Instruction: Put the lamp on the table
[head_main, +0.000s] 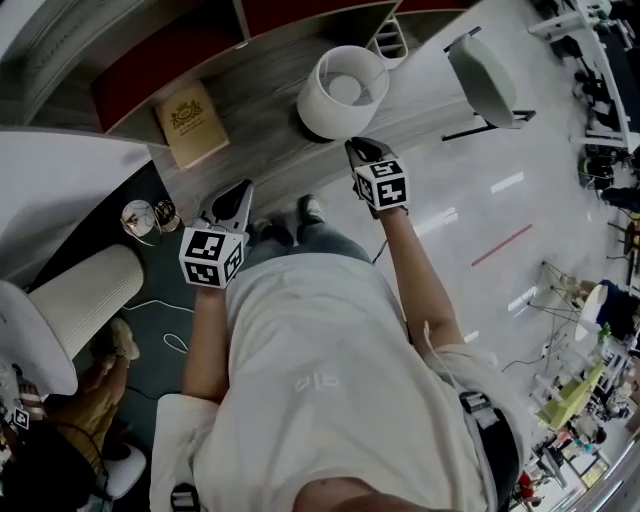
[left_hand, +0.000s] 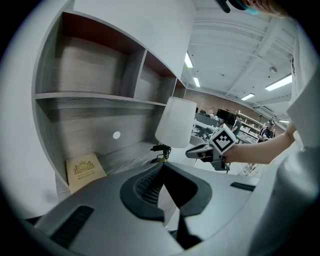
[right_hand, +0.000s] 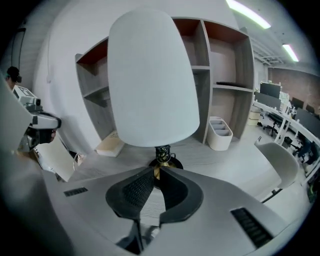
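Status: grasp done, transfer not done.

- The lamp (head_main: 340, 88) was seen upright at the upper middle of the head view, on the grey counter (head_main: 262, 85) below the shelf unit (right_hand: 227, 60).
- The right claw (right_hand: 156, 174) was found clamped on the thin stem (right_hand: 162, 151), just under the shade (right_hand: 150, 75).
- The base (right_hand: 175, 162) looked on or barely off the surface; lift-off could not be confirmed.
- The left claw (left_hand: 163, 167) was held with jaws together and nothing between them, lower left of the lamp and apart from it.

Judged left to do: lamp to be carried to its spot, set down upright and released.

Counted:
- 1 lamp
- 2 claws
- 1 tan book (head_main: 191, 122), flat on the counter at upper left
- 1 white divided holder (right_hand: 220, 134), right of the lamp
- 1 grey chair (head_main: 482, 78), upper right
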